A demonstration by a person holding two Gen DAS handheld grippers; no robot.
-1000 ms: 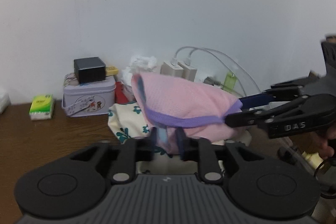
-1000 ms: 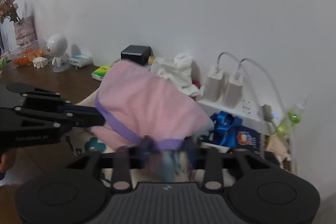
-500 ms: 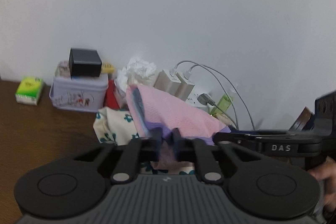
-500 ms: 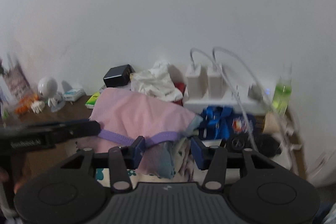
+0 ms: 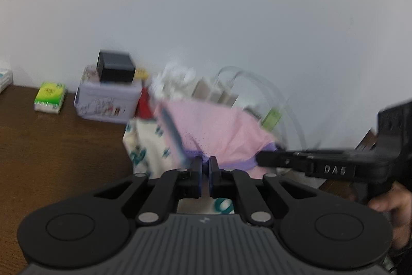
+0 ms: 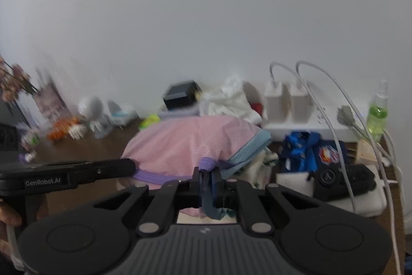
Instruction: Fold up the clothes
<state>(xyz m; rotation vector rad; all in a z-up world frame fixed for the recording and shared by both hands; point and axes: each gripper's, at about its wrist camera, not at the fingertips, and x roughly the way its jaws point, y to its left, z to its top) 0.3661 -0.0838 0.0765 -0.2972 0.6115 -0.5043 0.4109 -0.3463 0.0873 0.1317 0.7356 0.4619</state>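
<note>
The left gripper (image 5: 205,166) was clenched on the purple band of the pink garment (image 5: 219,130), its 2 fingers nearly touching with only a sliver of cloth between them. The right gripper (image 6: 207,175) was likewise closed, pinching the purple band together with a wad of blue-grey mesh trim that hung below its pads. Ahead of both sets of fingers the pink garment bulged up in a loose dome — held by 1 edge at 2 points, its far side resting on a cream printed cloth (image 5: 146,143). From the left wrist view the right gripper came in from the right, its tip at the same band; from the right wrist view the left one came in from the left. Beyond the fingers lay a power strip (image 6: 316,124) with 2 chargers and trailing cables (image 6: 332,105), and a blue item (image 6: 306,148) just right of the garment. As a judgement: the thin pinch at the left could slip if the band were pulled taut, and a wide swing could drag the cream cloth or snag the cables — both views were blurred.
</note>
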